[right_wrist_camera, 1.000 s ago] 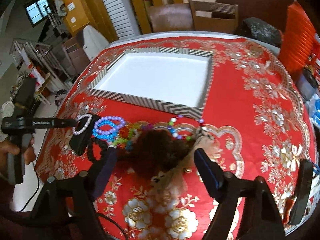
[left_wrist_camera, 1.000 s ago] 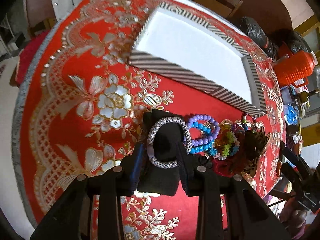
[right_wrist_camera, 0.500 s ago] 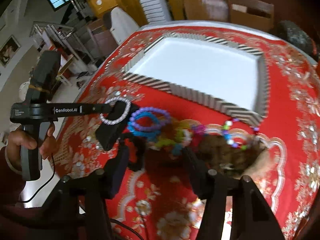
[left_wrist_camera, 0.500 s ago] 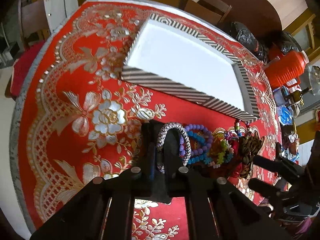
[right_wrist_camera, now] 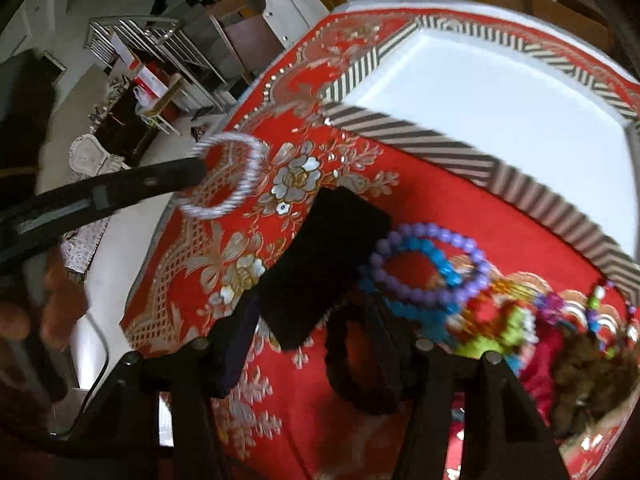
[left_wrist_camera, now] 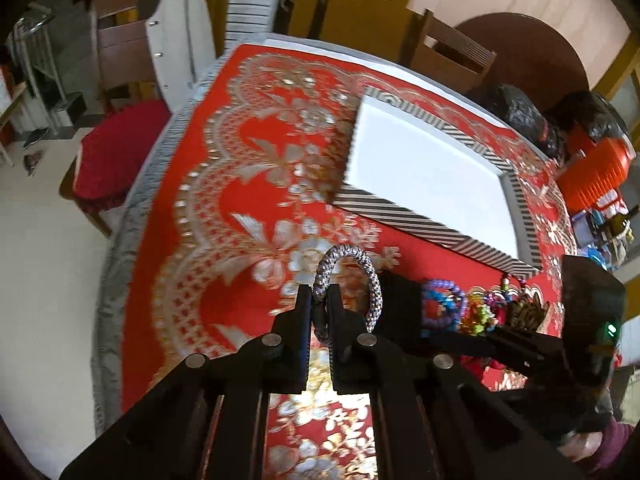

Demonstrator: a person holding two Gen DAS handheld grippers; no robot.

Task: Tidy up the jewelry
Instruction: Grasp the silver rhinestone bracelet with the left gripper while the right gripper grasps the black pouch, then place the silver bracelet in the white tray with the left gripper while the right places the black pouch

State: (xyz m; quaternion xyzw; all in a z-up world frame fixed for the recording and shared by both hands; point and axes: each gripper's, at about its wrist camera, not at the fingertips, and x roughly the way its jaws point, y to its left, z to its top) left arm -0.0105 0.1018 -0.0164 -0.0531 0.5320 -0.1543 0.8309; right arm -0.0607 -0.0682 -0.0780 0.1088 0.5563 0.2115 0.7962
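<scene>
The left gripper [left_wrist_camera: 319, 307], clenched on the silver bracelet [left_wrist_camera: 348, 276], has lifted it off the black pad [right_wrist_camera: 320, 264]; the right gripper [right_wrist_camera: 308, 328] gapes mid-frame.

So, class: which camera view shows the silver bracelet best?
The right wrist view: the whole ring of the silver bracelet shows, though blurred, held above the tablecloth. The left wrist view is sharper, but the left gripper hides its lower part.

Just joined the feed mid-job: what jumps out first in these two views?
The silver braided bracelet stands out first, pinched in the left gripper and lifted above the red and gold tablecloth. Behind it sits the white tray with a striped rim, nothing visible inside. Near the right gripper, a black cloth lies beside purple and blue bead bracelets in a colourful heap.
</scene>
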